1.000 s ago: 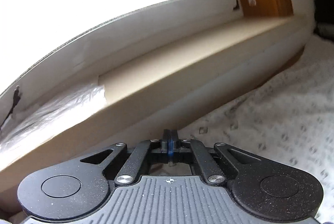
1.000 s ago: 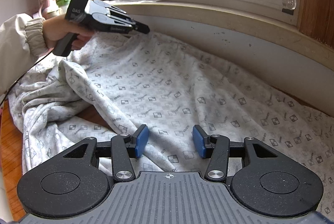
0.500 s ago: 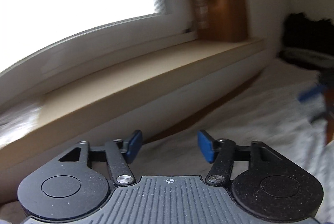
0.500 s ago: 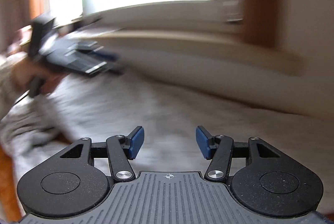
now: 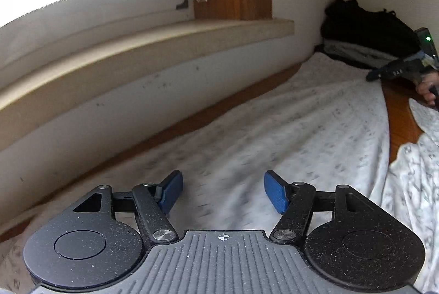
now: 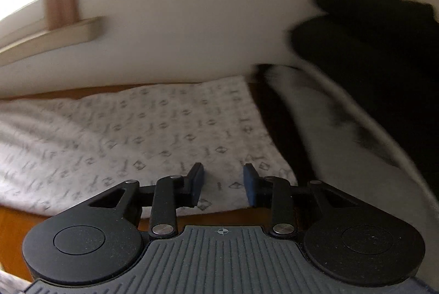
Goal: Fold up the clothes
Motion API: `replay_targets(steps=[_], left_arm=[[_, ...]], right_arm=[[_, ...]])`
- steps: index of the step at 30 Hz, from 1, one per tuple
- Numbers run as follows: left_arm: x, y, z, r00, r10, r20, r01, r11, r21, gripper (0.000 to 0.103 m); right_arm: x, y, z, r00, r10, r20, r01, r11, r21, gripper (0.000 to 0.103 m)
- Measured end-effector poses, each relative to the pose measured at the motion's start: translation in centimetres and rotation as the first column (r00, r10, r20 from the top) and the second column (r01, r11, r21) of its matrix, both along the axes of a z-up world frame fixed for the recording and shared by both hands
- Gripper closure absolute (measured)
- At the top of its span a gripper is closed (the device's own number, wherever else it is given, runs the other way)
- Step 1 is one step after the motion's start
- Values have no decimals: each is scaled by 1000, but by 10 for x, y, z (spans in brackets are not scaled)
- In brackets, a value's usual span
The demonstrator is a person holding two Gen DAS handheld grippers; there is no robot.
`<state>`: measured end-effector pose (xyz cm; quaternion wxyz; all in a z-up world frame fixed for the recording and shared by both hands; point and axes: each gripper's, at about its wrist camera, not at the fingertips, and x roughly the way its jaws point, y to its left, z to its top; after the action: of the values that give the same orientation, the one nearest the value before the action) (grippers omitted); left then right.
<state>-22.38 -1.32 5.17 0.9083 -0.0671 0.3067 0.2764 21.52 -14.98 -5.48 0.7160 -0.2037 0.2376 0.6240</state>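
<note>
the left gripper sits at the bottom centre of its view with its blue pads well apart and nothing between them, hanging just over the white patterned garment that spreads from centre frame toward the right; its jaws have just been opening, where a second ago they were pressed together against the windowsill. the right gripper is at a narrower gap, its jaws having just been closing, with the garment's right-hand corner lying under and just past the fingertips; the frame is smeared, so i cannot tell whether the pads touch cloth, but no fabric seems pinched. that same gripper shows small at the right edge of the left view, held in a hand. beyond it, a dark pile of clothes sits in the upper right corner against the wall, and bare wooden surface shows at the garment's far end. the step looks like reaching for a fresh hold after spreading the garment flat. next, each gripper likely needs to settle on an edge or corner and close on a single layer before lifting it across. compared with a second ago, the right view has swung from the garment's middle and the window to this end by the dark pile.
</note>
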Motion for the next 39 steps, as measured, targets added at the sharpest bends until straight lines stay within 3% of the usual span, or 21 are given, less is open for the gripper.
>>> replay_targets(steps=[4, 8, 11, 14, 17, 22, 26, 27, 28, 29, 35, 39], left_arm=[[6, -3, -2, 1000, -15, -22, 16, 1000, 14, 30], [4, 8, 8, 1000, 6, 2, -6, 1000, 21, 32], [6, 24, 10, 999, 39, -4, -39, 999, 8, 43], [10, 38, 8, 998, 65, -9, -65, 998, -9, 59], [8, 38, 2, 997, 74, 18, -74, 997, -15, 62], [-3, 43, 1, 993, 91, 81, -88, 995, -45, 63], [-3, 45, 2, 992, 94, 87, -89, 994, -63, 58], [-4, 45, 3, 991, 96, 90, -90, 994, -62, 58], [-4, 45, 3, 991, 98, 91, -92, 994, -61, 57], [-4, 45, 4, 991, 100, 93, -94, 994, -60, 57], [-13, 48, 8, 982, 119, 148, -110, 992, -69, 55], [-15, 49, 10, 978, 132, 164, -120, 990, -77, 53]], right_arm=[[-10, 7, 7, 1000, 16, 16, -16, 999, -28, 71], [-34, 26, 18, 995, 93, 28, -94, 996, 7, 69], [-62, 52, 19, 987, 164, -7, -163, 986, 16, 69], [-100, 79, 19, 964, 263, -34, -263, 965, 13, 68], [-142, 101, 20, 930, 365, -52, -365, 931, -1, 62], [-202, 120, 24, 864, 500, -58, -502, 865, -7, 61], [-222, 129, 14, 860, 509, -25, -509, 859, -50, 63], [-223, 130, 13, 863, 504, -31, -505, 861, -54, 69], [-223, 129, 13, 865, 500, -35, -501, 864, -53, 90], [-222, 127, 15, 868, 496, -35, -497, 866, -45, 100], [-214, 84, 40, 877, 481, 1, -480, 874, 83, 102], [-213, 58, 31, 872, 490, 10, -490, 871, 44, 101]])
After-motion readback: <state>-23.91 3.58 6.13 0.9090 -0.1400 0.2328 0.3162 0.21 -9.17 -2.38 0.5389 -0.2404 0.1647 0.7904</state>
